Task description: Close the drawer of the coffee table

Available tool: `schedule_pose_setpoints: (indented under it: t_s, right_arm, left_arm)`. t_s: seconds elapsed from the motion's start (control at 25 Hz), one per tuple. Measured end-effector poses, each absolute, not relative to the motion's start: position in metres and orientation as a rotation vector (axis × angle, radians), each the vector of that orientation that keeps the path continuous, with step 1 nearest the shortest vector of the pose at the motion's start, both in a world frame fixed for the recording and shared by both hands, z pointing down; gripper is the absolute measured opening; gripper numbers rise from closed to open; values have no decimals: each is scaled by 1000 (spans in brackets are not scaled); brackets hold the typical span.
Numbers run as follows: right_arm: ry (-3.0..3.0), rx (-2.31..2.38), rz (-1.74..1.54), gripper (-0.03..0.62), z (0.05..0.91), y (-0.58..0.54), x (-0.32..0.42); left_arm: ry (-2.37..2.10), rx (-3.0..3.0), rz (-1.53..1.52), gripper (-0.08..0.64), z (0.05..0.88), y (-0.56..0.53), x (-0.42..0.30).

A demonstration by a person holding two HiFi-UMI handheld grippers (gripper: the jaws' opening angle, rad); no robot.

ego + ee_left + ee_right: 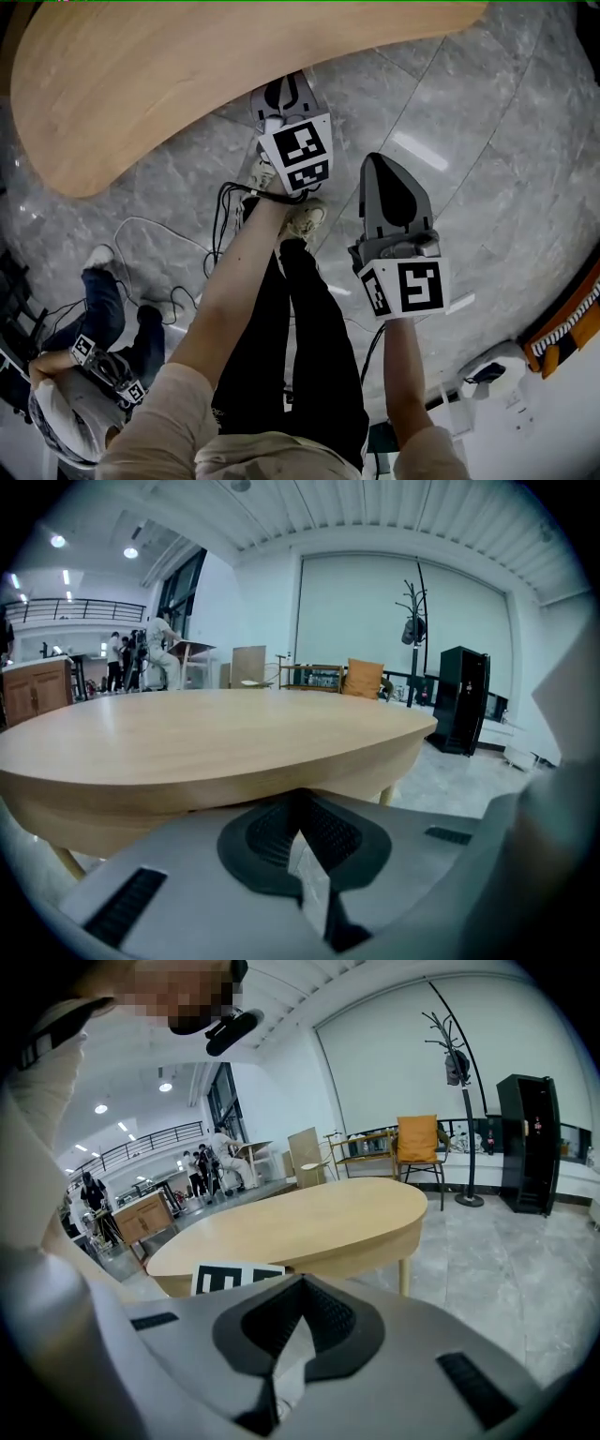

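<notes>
The oval wooden coffee table fills the upper left of the head view. No drawer front can be made out in any view. My left gripper is shut with nothing in it, and its tip sits right at the table's near edge. In the left gripper view the left gripper's closed jaws point at the table's rim just beyond them. My right gripper is also shut and empty, held over the floor to the right, short of the table. From the right gripper the table is seen farther off.
The person's legs and shoes stand below the left gripper. Black cables lie on the grey marble floor. Another person crouches at lower left. A white device is at lower right. An orange chair and black cabinet stand beyond the table.
</notes>
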State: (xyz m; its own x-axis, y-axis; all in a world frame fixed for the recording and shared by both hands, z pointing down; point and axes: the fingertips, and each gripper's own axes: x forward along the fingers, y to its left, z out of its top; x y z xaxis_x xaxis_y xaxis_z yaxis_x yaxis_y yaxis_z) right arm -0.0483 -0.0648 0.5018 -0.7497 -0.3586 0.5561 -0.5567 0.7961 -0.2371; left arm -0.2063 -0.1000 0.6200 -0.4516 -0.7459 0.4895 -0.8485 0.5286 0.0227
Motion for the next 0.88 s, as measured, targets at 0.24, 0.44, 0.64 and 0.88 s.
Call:
schedule_pose_setpoints:
  t_s: [0.24,0.44,0.64,0.88]
  right_arm:
    - [-2498,731,553,6,470,-64,-57]
    - [-2559,833,522,5,389,-82,-63]
    - [-2604,957,516,6,290,-84,-60]
    - [-2646,1121,518,6,150,-56,-50]
  left_arm:
    - [-2202,1291,330,8,585,-68,-157]
    - [-2140,1384,264,8,471,-55,-152]
    - [-2172,1550,296,8,323,-46,-161]
    - [-2207,1755,277,8,154,-36,-163]
